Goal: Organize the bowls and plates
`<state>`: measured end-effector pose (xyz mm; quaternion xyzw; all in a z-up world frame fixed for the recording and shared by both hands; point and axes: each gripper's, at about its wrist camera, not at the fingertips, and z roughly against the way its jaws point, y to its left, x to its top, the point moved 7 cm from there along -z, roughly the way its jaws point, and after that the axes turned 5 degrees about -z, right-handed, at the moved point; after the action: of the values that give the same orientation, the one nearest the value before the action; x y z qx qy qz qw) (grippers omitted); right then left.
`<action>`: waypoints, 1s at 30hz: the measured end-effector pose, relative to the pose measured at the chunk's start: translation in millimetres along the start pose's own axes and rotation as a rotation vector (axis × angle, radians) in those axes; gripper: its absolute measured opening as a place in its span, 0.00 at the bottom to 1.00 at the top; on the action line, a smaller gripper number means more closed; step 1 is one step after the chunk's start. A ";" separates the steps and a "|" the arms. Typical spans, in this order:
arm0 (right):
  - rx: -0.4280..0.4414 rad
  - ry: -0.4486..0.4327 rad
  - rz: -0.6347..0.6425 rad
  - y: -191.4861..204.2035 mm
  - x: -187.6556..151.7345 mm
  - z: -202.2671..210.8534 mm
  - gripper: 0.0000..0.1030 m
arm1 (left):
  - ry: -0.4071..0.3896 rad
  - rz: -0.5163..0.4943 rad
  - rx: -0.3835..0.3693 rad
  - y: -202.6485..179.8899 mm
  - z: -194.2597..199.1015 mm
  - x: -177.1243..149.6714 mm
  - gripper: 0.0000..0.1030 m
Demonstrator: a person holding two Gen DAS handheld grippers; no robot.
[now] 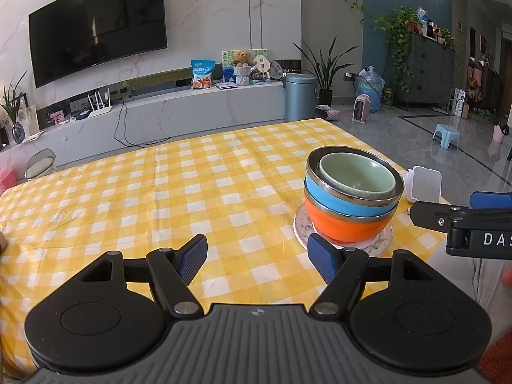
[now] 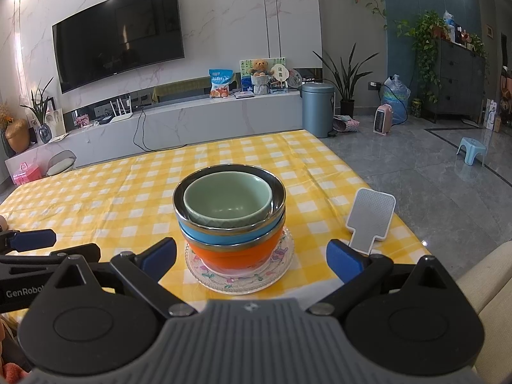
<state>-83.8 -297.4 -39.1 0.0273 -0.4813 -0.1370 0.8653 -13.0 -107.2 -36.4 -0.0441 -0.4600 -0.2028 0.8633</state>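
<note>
A stack stands on the yellow checked tablecloth: a green bowl inside a blue bowl, inside an orange bowl, on a clear floral glass plate. In the right wrist view the green bowl, blue bowl, orange bowl and plate sit straight ahead. My left gripper is open and empty, left of the stack. My right gripper is open, its fingers on either side of the plate, not touching.
A white phone stand sits right of the stack near the table's right edge. The right gripper's arm shows at the far right of the left wrist view. A TV console and floor lie beyond.
</note>
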 end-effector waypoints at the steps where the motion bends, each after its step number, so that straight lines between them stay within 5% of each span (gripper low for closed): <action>1: 0.000 0.000 0.000 0.2 -0.4 0.1 0.95 | 0.001 -0.001 0.000 -0.2 -0.1 -0.2 0.82; 30: -0.001 0.000 0.000 -0.3 0.1 0.4 0.95 | 0.008 -0.001 -0.005 0.1 1.1 -1.1 0.82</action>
<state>-84.1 -297.7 -38.9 0.0270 -0.4813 -0.1372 0.8653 -14.4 -106.5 -36.6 -0.0454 -0.4563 -0.2045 0.8648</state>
